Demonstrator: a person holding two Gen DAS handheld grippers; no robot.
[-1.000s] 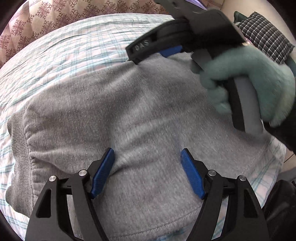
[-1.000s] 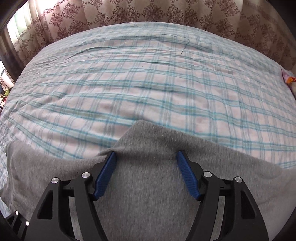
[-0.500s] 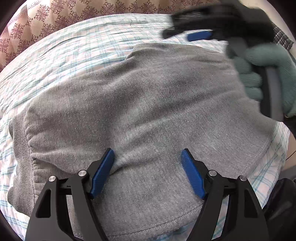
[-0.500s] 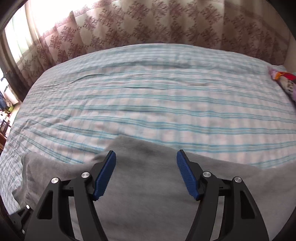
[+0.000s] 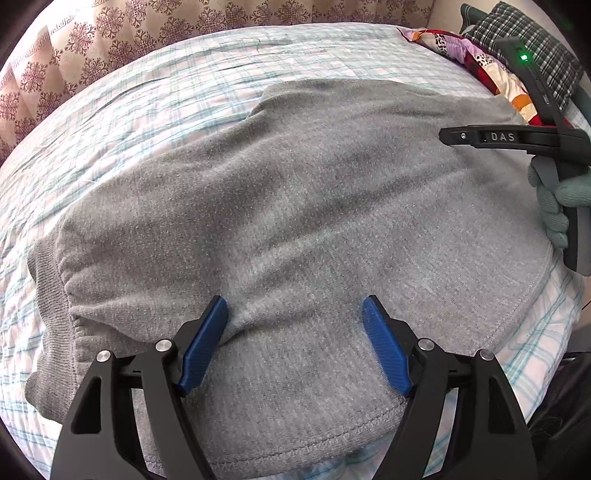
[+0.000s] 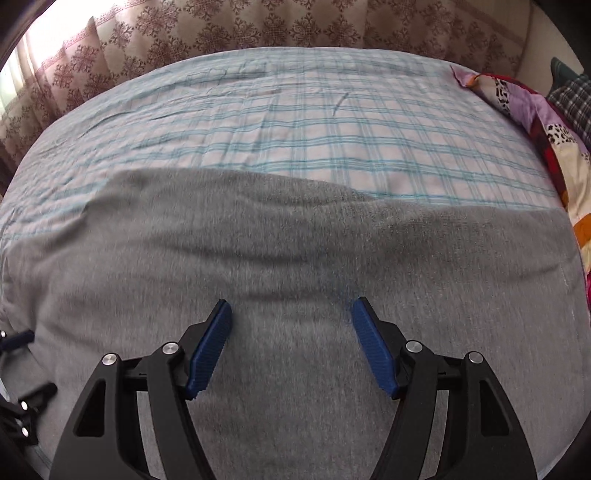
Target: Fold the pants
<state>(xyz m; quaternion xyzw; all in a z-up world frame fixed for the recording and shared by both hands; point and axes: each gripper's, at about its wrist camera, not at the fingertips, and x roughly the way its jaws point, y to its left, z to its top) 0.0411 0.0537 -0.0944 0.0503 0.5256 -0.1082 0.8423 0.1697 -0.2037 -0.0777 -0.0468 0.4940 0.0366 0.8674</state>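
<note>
Grey sweatpants lie folded flat on the plaid bed sheet, ribbed waistband at the left and hems toward the near right. My left gripper is open, its blue pads resting over the near part of the fabric. The right gripper's black body and gloved hand show at the right edge of the left wrist view. In the right wrist view the pants fill the lower half and my right gripper is open and empty above them.
A patterned curtain runs behind the bed. A colourful quilt and a dark checked pillow lie at the far right. The bed edge drops off at the near right.
My right gripper has let go of the far fold and pulled back to the right and over the pants. The pants now lie flat. My left gripper stays open in place.
</note>
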